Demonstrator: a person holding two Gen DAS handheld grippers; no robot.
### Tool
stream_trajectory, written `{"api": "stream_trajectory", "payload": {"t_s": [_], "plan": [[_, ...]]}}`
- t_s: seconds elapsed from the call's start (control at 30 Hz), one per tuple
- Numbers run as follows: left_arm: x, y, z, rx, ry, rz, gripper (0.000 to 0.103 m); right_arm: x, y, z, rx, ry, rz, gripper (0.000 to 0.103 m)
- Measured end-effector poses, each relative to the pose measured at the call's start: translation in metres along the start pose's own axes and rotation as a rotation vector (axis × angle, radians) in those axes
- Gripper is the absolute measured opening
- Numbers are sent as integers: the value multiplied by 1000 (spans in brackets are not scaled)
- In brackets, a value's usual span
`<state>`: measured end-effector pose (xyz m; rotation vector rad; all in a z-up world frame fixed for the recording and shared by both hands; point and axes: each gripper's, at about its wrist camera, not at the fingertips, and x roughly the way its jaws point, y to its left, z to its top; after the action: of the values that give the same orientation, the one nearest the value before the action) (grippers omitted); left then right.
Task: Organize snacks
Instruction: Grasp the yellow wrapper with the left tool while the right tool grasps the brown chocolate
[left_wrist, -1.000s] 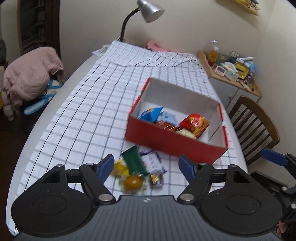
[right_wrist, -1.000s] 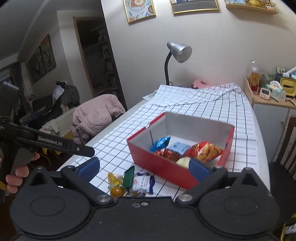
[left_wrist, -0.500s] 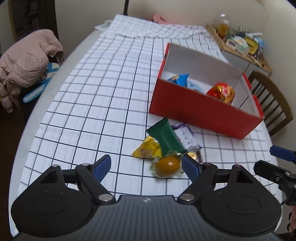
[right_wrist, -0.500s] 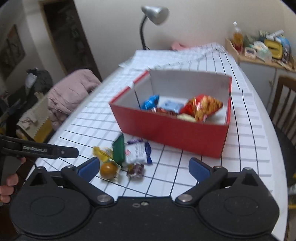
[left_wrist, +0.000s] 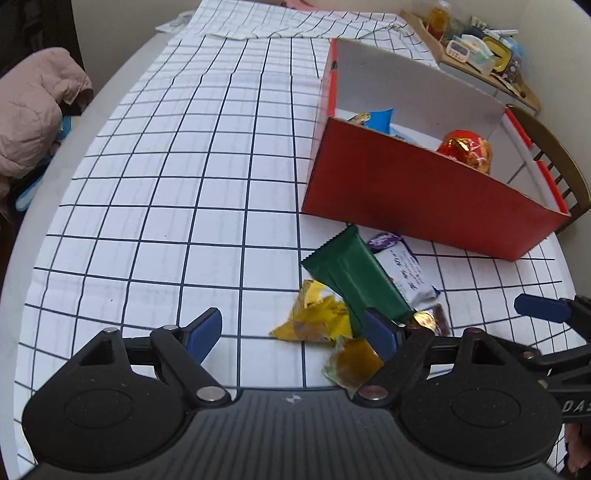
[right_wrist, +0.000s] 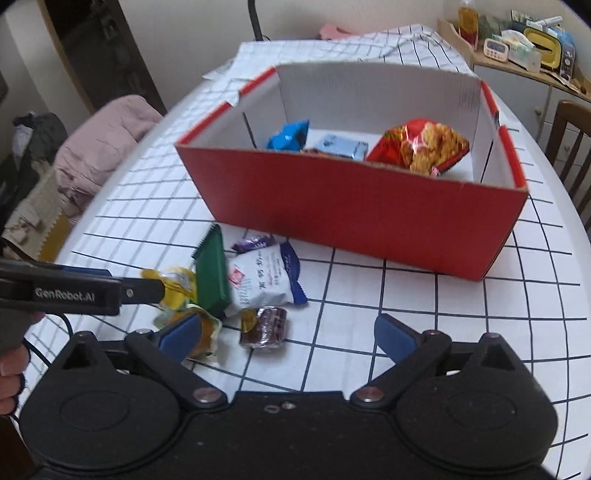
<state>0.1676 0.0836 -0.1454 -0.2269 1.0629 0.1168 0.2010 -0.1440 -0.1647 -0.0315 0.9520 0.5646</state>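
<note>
I am holding the left gripper (left_wrist: 293, 332) low over the checked cloth (left_wrist: 166, 192), its jaws spread wide with nothing between the pads. Its right fingertip is sitting just beside the near end of the green pack (left_wrist: 354, 280), and the yellow wrapper (left_wrist: 314, 317) is lying in the gap ahead of it. The orange sweet (left_wrist: 351, 363) in clear wrap is resting close under that same finger.

I am keeping the right gripper (right_wrist: 286, 330) wide open too, gripping nothing. The brown sweet (right_wrist: 264, 326) is sitting between its fingers on the cloth, and the white pack (right_wrist: 264, 278) is lying just beyond it, touching the green pack on its left. A small purple wrapper (right_wrist: 255, 243) is peeking out behind the white pack, near the box wall.

The red box (right_wrist: 354, 218) is standing past the loose pile, open at the top. Inside I am seeing a blue bag (right_wrist: 290, 136), a pale blue pack (right_wrist: 338, 146) and a red bag (right_wrist: 421, 146) leaning toward its right side.
</note>
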Motion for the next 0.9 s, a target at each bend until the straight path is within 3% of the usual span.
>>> {"api": "stream_trajectory", "payload": {"t_s": [0.23,0.33,0.57,0.83,0.9], "plan": [[19,-5,3,24,34,-16,83,22,6,0,-24,43,-45,91],[24,-1,6,6,48,-35,82,28,7,0,-22,54,-57,83],[36,10,9,-44,111,-87,62,38,13,1,-7,80,-10,64],[35,10,10,-43,110,-113,50,42,19,2,1,79,-7,43],[35,11,10,-43,112,-119,43,42,19,3,2,83,-9,39]]}}
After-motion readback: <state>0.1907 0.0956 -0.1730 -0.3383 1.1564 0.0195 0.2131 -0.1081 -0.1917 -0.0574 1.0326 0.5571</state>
